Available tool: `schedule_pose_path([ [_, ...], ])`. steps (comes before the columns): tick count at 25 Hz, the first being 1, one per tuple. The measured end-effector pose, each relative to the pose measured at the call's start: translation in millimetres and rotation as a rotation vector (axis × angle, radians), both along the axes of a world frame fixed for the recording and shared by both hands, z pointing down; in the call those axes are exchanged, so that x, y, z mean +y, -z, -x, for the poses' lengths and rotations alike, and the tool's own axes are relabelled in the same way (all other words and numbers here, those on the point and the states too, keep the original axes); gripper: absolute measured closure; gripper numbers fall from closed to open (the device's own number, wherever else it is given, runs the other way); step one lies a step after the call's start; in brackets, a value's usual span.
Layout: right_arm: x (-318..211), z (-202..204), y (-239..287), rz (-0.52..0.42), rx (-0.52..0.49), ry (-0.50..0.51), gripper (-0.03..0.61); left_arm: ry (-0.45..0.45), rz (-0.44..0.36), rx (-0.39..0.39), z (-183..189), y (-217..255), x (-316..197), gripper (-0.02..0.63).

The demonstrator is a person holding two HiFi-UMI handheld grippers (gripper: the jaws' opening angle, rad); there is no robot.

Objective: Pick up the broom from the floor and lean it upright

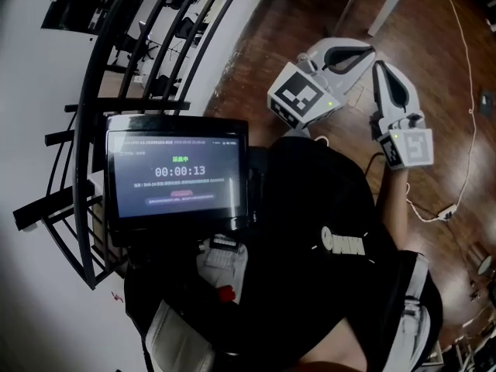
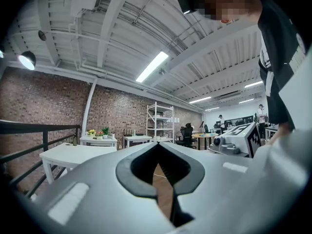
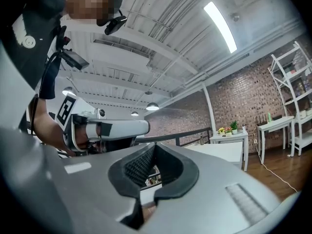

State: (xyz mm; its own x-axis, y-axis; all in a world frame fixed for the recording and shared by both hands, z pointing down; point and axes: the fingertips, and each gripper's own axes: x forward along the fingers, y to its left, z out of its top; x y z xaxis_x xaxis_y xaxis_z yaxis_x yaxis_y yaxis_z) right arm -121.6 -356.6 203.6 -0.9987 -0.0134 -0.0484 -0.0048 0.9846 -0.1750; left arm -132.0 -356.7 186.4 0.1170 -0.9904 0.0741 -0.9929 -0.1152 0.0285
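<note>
No broom shows in any view. In the head view my left gripper (image 1: 369, 51) is held out level over the wooden floor, jaws shut with nothing between them. Just to its right my right gripper (image 1: 380, 68) is also shut and empty, its tips close to those of the left. In the left gripper view the left gripper (image 2: 158, 146) has its jaws meeting, with the right gripper's marker cube (image 2: 243, 138) off to the right. In the right gripper view the right gripper (image 3: 155, 146) is closed too, and the left gripper (image 3: 109, 128) hangs at the left.
A black metal railing (image 1: 116, 68) curves along the left. A screen (image 1: 177, 173) hangs on the person's chest. A white cable (image 1: 465, 91) runs over the floor at the right. White tables (image 2: 73, 155) and a shelf rack (image 2: 158, 123) stand by the brick wall.
</note>
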Motion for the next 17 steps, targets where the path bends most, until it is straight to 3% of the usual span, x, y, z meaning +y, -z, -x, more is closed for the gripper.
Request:
schedule_pose_path([
  [12,-4,1,1,-0.004,-0.047,0.017,0.577,0.005,-0.048,-0.015,0,6,-4,0.597],
  [17,-3,6,-9,0.019,0.005,0.019,0.577,0.071,0.043,-0.032,12,0,8,0.597],
])
